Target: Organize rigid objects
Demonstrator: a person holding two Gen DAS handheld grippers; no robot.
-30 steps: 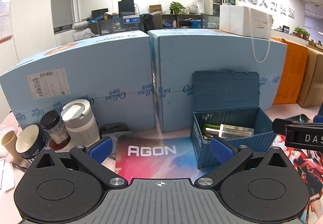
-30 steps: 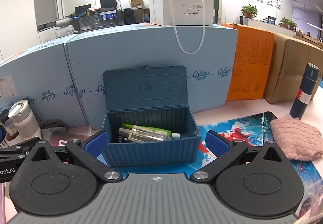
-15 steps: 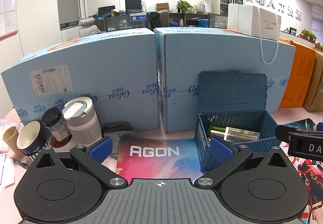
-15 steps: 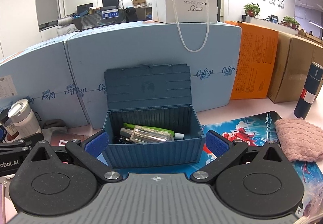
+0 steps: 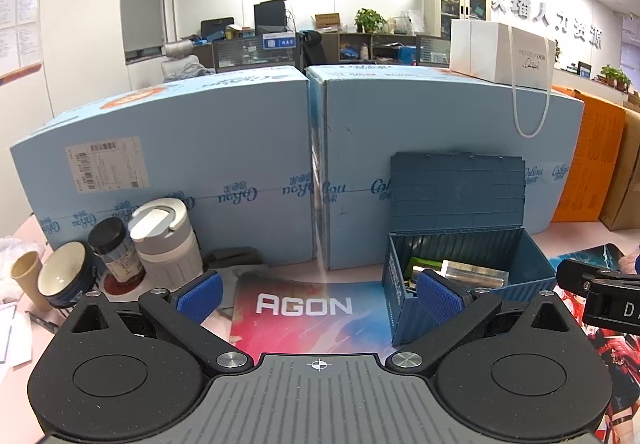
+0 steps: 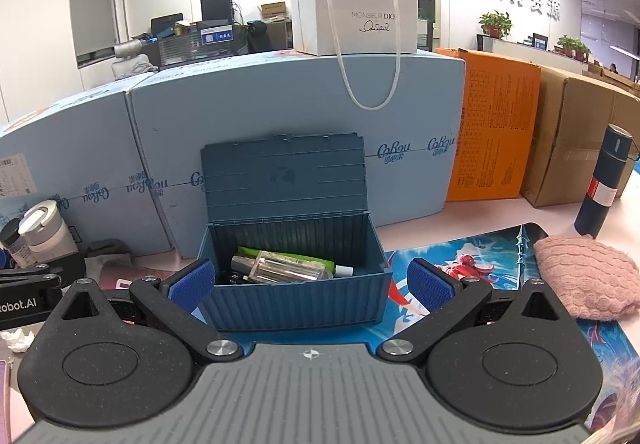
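The left hand-held gripper (image 5: 319,294) was held level and low over the table (image 5: 352,274), its 2 blue ribbed pads (image 5: 199,296) spread wide with nothing between them, facing the AGON mouse mat (image 5: 304,310). The right hand-held gripper (image 6: 311,283) sat level as well, jaws equally wide and empty, pointed straight at the storage box (image 6: 294,300), whose front wall lay between the 2 pads without touching either. That 1 dark blue plastic box, ribbed like a shipping container, stood on the mat with its hinged lid (image 6: 285,176) upright against the cardboard behind. Inside it lay 1 clear plastic bottle with a silvery cap (image 6: 276,269) on its side, 1 green tube (image 6: 288,258) with a white cap behind it, and some dark item underneath too hidden to name. From the left view the same box (image 5: 460,284) stood to the right, just past the right pad. 2 pale blue cardboard cartons (image 5: 192,168) stood side by side at the back, then 1 orange carton (image 6: 496,132) and 1 brown one (image 6: 576,136). 1 white paper gift bag (image 6: 354,22) with cord handles rested on top. At the left stood 1 white tumbler (image 5: 164,240), 1 dark-lidded jar (image 5: 116,252), 1 ceramic bowl (image 5: 64,278) and 1 paper cup (image 5: 28,276); at the right, 1 navy cylindrical flask (image 6: 604,180) upright and 1 pink knitted cloth (image 6: 580,276), soft and folded.
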